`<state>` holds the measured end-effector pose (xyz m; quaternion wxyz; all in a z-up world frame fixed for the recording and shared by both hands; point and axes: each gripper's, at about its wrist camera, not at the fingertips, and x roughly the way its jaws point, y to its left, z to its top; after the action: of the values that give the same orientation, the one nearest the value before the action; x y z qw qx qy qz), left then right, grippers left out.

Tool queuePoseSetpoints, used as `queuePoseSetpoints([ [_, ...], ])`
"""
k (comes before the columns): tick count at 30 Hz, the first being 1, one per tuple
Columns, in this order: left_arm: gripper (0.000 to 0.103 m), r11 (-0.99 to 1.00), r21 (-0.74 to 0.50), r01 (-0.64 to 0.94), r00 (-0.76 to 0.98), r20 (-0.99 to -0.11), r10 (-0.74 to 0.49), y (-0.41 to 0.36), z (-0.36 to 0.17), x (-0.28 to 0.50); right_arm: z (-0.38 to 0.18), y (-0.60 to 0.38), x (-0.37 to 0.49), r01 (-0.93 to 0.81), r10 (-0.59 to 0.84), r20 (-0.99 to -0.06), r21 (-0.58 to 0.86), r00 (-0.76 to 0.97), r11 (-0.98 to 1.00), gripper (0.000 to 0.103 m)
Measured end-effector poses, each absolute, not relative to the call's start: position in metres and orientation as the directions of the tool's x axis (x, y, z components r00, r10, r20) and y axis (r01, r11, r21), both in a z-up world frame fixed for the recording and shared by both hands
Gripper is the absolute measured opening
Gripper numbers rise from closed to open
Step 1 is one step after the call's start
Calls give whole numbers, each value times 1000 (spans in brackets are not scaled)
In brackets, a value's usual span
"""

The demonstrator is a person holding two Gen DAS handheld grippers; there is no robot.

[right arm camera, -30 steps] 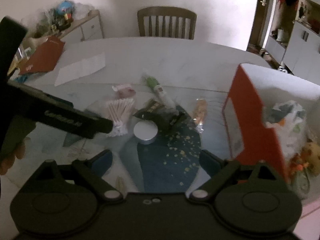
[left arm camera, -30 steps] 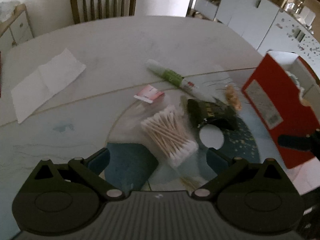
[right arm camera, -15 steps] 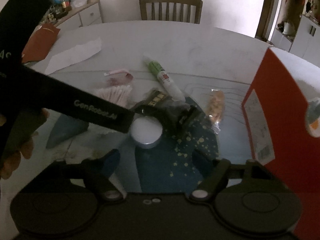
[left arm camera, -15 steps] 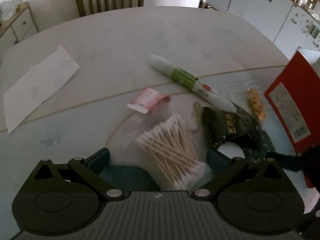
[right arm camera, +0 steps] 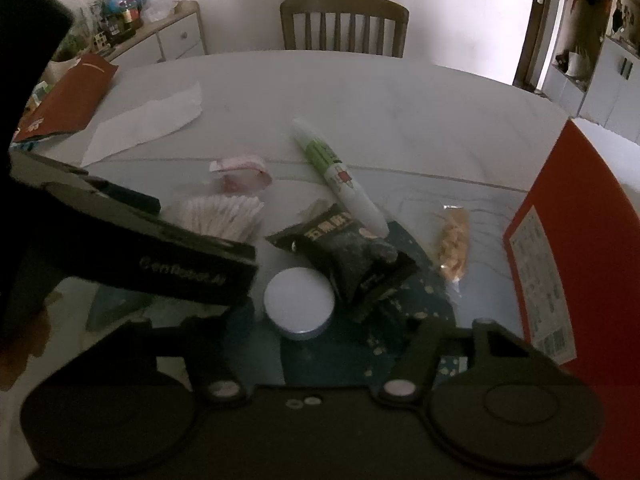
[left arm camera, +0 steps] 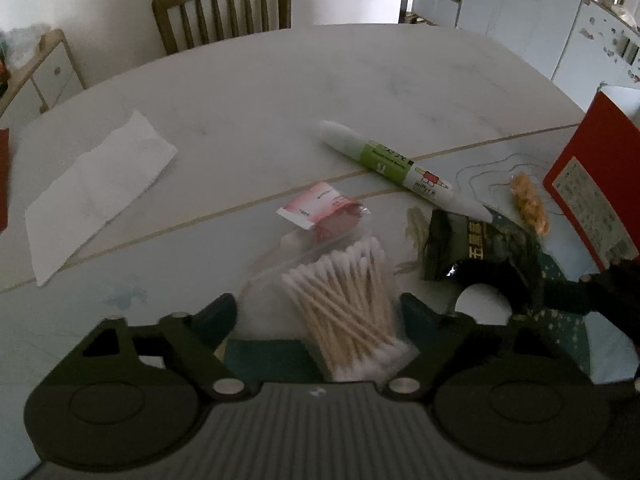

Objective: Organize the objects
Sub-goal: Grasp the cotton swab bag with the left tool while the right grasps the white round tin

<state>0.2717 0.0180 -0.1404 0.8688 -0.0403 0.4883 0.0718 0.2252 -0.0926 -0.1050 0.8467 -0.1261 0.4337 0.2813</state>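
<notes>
The left claw [left arm camera: 318,314] reaches down over a clear bag of cotton swabs [left arm camera: 348,304] that lies on the glass-covered part of the round worktop [left arm camera: 280,92]. The bag sits between the two blue-padded fingers [left arm camera: 218,314], whose jaws have just been closing; the right-hand pad is at the bag's edge while the left-hand pad stands clear of it, so the claw is still apart and not yet clamped.

The right claw [right arm camera: 320,334] hangs above a small round tin with a white lid [right arm camera: 298,300], which lies just in front of its fingers. Its jaws have also just been closing, with nothing pressed between them, and they stand apart.

Just beyond the tin a black snack packet [right arm camera: 352,256] lies crumpled, touching the tip of a white and green tube [right arm camera: 336,176]. A pink and white sachet [left arm camera: 320,210] lies just past the swabs, and a small bag of orange snacks [right arm camera: 452,248] lies between the black packet and a red carton [right arm camera: 568,280] that stands upright at the right edge. A sheet of white paper [left arm camera: 96,192] lies well apart on the far left of the worktop, and a wooden chair [left arm camera: 224,8] stands behind it.
</notes>
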Motion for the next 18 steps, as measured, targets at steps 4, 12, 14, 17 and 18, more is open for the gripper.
queuePoseSetpoints([
  [4, 52, 987, 1, -162, 525, -847, 87, 20, -136, 267, -105, -88, 223, -572, 346, -805, 10, 482, 820, 54],
  [12, 38, 988, -30, -152, 528, -847, 56, 22, -131, 249, -102, -95, 218, -555, 344, -806, 24, 482, 832, 38],
  [14, 37, 989, -30, -146, 525, -850, 51, 20, -131, 242, -102, -98, 216, -548, 344, -808, 32, 478, 836, 38],
  [17, 37, 989, -34, -145, 516, -855, 46, 16, -130, 229, -100, -108, 209, -533, 348, -816, 59, 461, 844, 37],
  [18, 37, 989, -40, -141, 512, -858, 39, 14, -130, 225, -99, -110, 207, -527, 346, -819, 64, 458, 847, 37],
])
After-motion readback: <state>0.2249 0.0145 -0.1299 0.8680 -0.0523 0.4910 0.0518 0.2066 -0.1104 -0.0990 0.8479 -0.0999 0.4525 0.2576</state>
